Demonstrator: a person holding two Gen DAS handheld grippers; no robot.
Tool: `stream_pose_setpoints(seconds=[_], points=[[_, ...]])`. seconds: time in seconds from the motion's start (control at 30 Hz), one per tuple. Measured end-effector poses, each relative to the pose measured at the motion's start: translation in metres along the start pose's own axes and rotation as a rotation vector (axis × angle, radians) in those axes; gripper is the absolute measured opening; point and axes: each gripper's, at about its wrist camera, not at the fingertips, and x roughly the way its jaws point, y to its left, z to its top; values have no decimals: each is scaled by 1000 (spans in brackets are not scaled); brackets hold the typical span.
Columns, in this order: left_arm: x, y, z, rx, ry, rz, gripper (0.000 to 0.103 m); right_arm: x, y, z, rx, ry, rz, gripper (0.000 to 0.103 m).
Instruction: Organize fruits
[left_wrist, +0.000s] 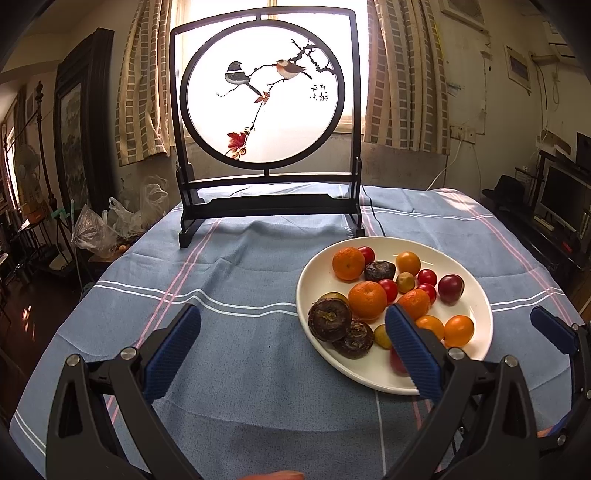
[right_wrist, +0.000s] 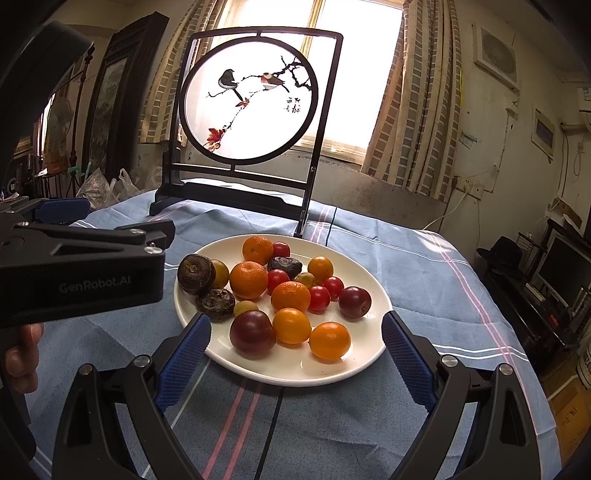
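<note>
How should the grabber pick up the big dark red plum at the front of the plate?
Probably grip the plum across its round middle, coming from above with the right gripper, which is open just in front of it. An orange fruit touches its right side, so one finger would go on the bare near-left side and the other in the gap behind, not sideways.

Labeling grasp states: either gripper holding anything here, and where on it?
Nothing held. Left gripper and right gripper are both open and empty; all the fruit lies on the white plate.

bird screen (left_wrist: 265, 92) on striped tablecloth (left_wrist: 236, 280)
</note>
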Motion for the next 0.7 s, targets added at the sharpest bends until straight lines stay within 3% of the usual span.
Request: stream_pose_setpoints(seconds=[0.23,0.4,0.5,0.7], points=[[-4,0,-1,20,0,-1,98,4,-17,-2,-11,97,8,94],[-17,11,-5,64,20,-39,98,18,-68,-38,6,278,-24,94],[-20,24,-10,84,30,-25,98,25,-104,-61,33,373,-63,94],[-10,44,-10,19,75,-24,98,37,-152,-89,174,471,-78,94]])
